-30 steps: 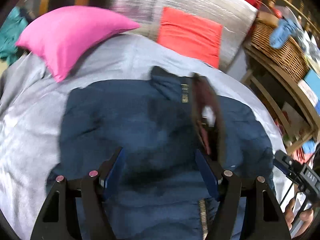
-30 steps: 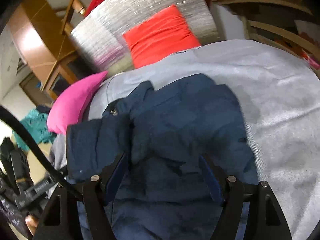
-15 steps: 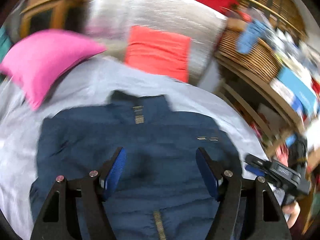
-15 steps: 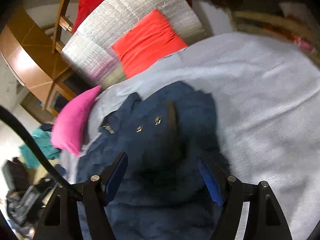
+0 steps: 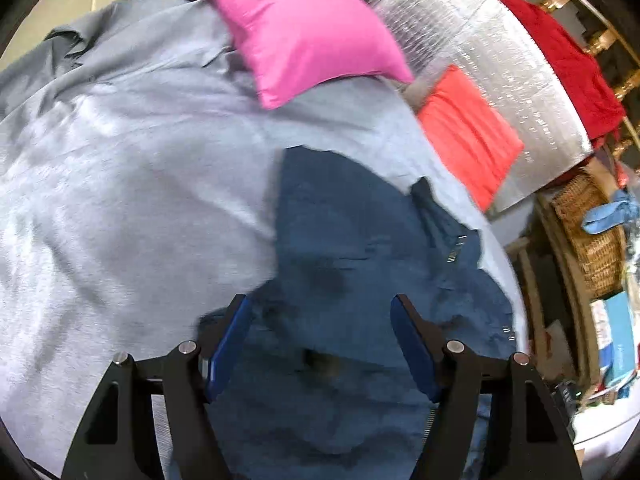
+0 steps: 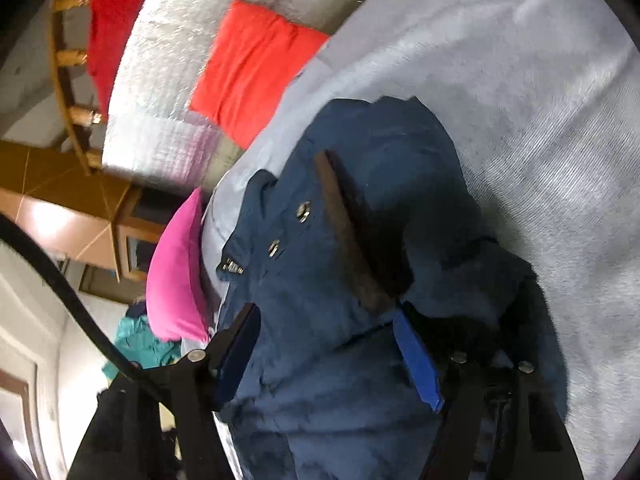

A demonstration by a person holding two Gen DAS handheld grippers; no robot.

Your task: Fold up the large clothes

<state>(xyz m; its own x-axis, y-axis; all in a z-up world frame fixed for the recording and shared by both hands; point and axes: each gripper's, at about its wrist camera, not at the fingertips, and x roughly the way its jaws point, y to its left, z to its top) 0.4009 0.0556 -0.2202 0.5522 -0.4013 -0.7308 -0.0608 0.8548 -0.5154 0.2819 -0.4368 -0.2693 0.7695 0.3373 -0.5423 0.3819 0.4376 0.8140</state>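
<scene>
- Two grippers hung over one dark blue jacket (image 5: pixel 360 280), which lay spread on the grey bedsheet (image 5: pixel 120 200), below the pink pillow (image 5: pixel 304 24) and the orange cushion (image 5: pixel 468 132).
- Seen from the left wrist, the left gripper (image 5: pixel 320 344) stood with its jaws apart, low over the jacket's left part; blue cloth showed in the gap, but neither pad pressed on it.
- Seen from the right wrist, the right gripper (image 6: pixel 328 356) had its jaws closing, with a raised bunch of jacket cloth between them. The pads did not yet seem to pinch it, though blur and shadow at the right-hand pad made that hard to judge.
- A brown inner strip (image 6: pixel 352 232) lay exposed just beyond the right gripper, with two snaps (image 6: pixel 288 228) beside it, nearer the pillow; the front panel looked turned back there.
- Judged from this, the step in hand was taking hold of the jacket's near edge to straighten or fold it.
- To do it well, each gripper should catch one clean layer at the hem, not a thick wad, and both should lift evenly so the sheet stays down.
- A pinch on the bunched part risked dragging the whole jacket askew.
</scene>
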